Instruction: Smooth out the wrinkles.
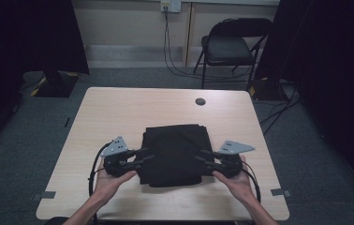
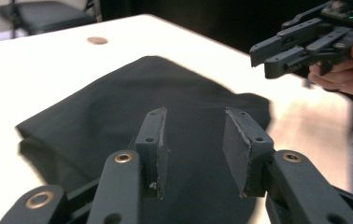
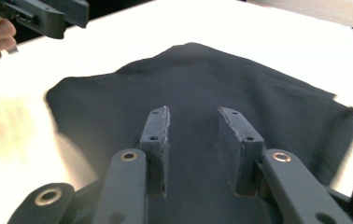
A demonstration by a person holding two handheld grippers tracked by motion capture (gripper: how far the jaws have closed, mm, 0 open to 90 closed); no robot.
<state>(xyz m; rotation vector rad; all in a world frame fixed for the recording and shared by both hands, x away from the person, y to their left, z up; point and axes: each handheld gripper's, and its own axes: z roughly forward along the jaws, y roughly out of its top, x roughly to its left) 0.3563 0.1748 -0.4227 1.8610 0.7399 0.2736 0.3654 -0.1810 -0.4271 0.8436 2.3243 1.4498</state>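
A folded black cloth (image 1: pixel 175 154) lies flat on the desk (image 1: pixel 119 112), between the two tongs. The left tongs (image 1: pixel 143 157) sit at the cloth's left edge, the right tongs (image 1: pixel 202 158) at its right edge; both point inward, toward each other.

Left tongs: jaws apart, nothing between the pads. In the left gripper view the cloth (image 2: pixel 132 102) lies below and beyond the jaws, apparently clear of them, though blur at the cloth edge makes contact hard to rule out. The right tongs (image 2: pixel 263 58) appear ahead and to the upper right, held in a hand (image 2: pixel 347 70).

Right tongs: jaws apart, nothing clamped. In the right gripper view the cloth (image 3: pixel 202 88) spreads below and ahead of the jaws.

Surroundings: a round grommet (image 1: pixel 200 101) is set in the desk beyond the cloth, well apart from both tongs. A folding chair (image 1: pixel 231 47) stands behind the desk's far edge. Nothing lies between either tongs and the cloth.
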